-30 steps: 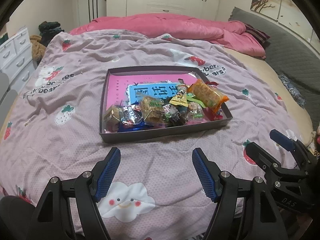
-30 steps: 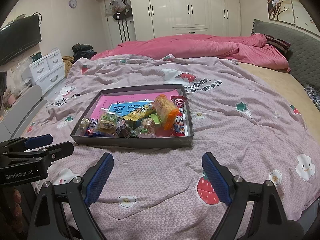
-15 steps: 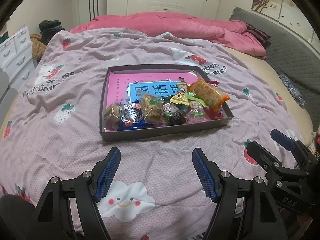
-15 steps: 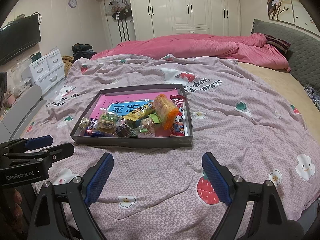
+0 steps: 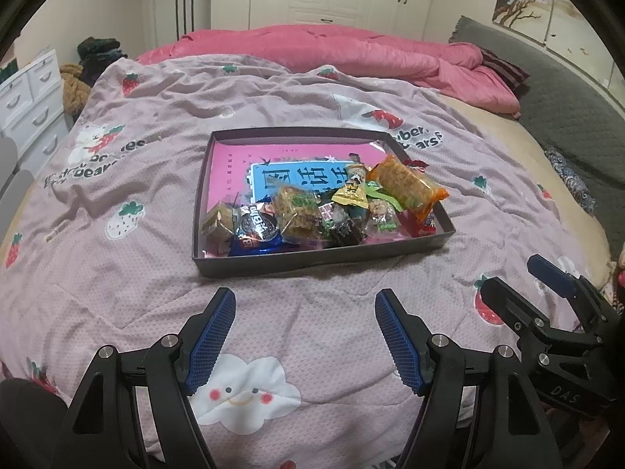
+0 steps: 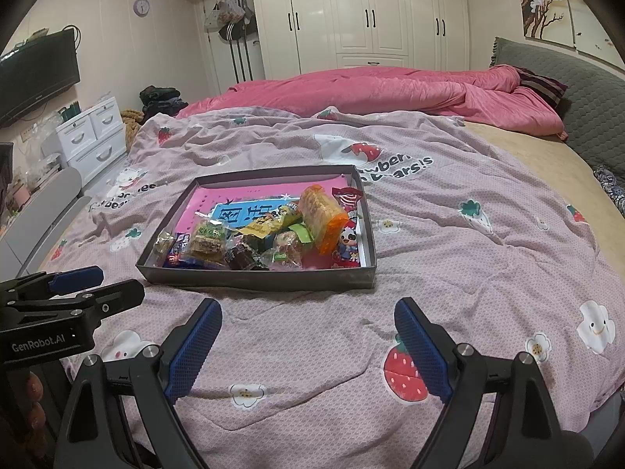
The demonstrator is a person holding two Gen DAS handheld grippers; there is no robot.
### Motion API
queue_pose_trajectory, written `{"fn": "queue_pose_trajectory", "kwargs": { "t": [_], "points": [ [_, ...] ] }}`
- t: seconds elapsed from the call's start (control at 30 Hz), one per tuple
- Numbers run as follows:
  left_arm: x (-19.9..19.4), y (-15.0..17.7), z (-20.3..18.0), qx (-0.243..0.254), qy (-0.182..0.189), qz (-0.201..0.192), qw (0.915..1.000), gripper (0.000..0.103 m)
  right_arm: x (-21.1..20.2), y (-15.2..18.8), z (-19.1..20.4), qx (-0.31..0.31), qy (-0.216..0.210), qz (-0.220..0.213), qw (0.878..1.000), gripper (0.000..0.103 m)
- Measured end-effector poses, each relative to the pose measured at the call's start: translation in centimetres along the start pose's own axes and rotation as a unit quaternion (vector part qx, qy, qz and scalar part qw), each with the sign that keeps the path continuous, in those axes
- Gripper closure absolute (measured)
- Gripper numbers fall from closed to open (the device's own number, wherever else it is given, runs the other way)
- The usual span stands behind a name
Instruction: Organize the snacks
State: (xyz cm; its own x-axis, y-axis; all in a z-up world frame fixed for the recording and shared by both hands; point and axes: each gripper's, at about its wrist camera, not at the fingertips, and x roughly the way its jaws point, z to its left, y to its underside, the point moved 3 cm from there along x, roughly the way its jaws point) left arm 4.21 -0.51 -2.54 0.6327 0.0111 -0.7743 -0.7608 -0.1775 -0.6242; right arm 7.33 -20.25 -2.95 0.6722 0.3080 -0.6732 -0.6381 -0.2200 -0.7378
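Nothing of note has moved since the frame a second ago: tray, snacks and both grippers sit where they did, with at most a slight drift of the left camera. My left gripper (image 5: 304,336) hovers spread wide over the lilac strawberry-print bedspread (image 5: 117,179), holding nothing; my right gripper (image 6: 308,346) is likewise spread and empty. The shallow dark grey cardboard tray (image 5: 320,262) lies on the bed just ahead of both, and the snacks are all inside it, heaped along its near edge on top of a pink and blue printed booklet (image 5: 234,164): a long orange-ended cracker packet (image 5: 406,187), a blue round-biscuit packet (image 5: 258,230), a clear-wrapped green-labelled cake bar (image 5: 297,211), a yellow sachet (image 5: 351,195) and smaller sweets. This layout fits either a loose pile awaiting sorting or a collection already gathered into the tray, so I log no verdict. For any pick I would approach from above, take one wrapper at a time by its crimped end, and close gently, since the packets look crushable and overlap. The right wrist view shows a red cartoon-printed packet (image 6: 347,242) against the tray's right wall far more plainly, plus the wall television (image 6: 35,74); the left wrist view shows the biscuit packet's face and the booklet's print better.
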Motion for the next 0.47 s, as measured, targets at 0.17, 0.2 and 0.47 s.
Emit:
{"fn": "queue_pose_trajectory", "kwargs": {
  "t": [0.17,0.2,0.47],
  "points": [
    [0.1,-0.1,0.3,-0.01,-0.006,0.001,0.9999,0.028,0.0,0.0,-0.1,-0.001,-0.001,0.0,1.0,0.013],
    [0.2,-0.1,0.5,-0.016,-0.005,0.002,0.9999,0.028,0.1,0.0,-0.1,0.0,-0.002,0.001,1.0,0.013],
    [1.7,-1.2,3.9,-0.071,-0.008,0.002,0.9974,0.027,1.2,-0.8,-1.1,0.01,-0.011,-0.007,1.0,0.013]
  ]
}}
